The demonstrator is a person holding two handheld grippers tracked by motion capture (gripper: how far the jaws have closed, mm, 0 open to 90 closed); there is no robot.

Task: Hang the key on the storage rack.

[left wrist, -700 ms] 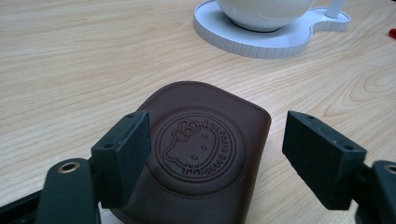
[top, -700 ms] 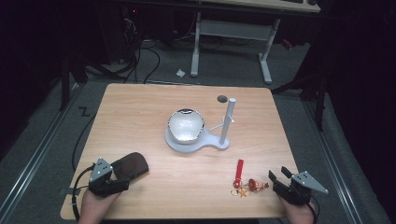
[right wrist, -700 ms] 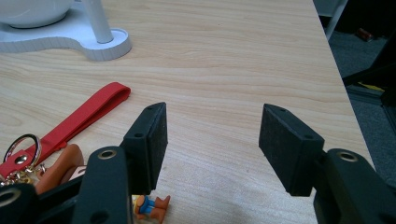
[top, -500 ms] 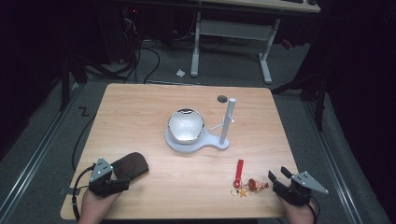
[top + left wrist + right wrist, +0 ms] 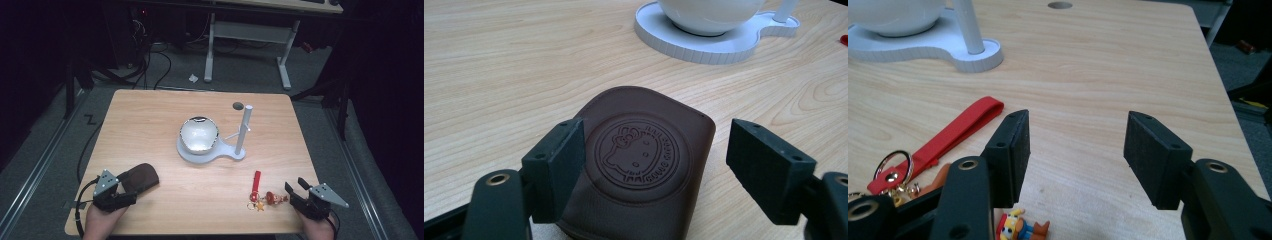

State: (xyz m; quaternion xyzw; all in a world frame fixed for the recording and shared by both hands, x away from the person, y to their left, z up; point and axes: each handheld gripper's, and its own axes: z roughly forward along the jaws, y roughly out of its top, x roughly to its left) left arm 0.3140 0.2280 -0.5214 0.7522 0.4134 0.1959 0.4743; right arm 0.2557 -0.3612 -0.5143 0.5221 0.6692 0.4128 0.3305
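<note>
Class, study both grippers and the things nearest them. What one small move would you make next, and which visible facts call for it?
Probably ease the left gripper forward and close on the brown pouch. Its jaws stand open astride the pouch, which lies flat on the table, pads not pressing it. The right gripper is open over bare wood, with the keychain beside its jaw.

Left tongs [image 5: 651, 167] hide the brown pouch's [image 5: 644, 165] near corners. Keychain [image 5: 923, 165] sits partly behind the right tongs [image 5: 1075, 150]; charm detail unreadable from the high view.

Brown embossed leather pouch [image 5: 639, 165] lies flat near the red-strapped keychain [image 5: 260, 192].
</note>
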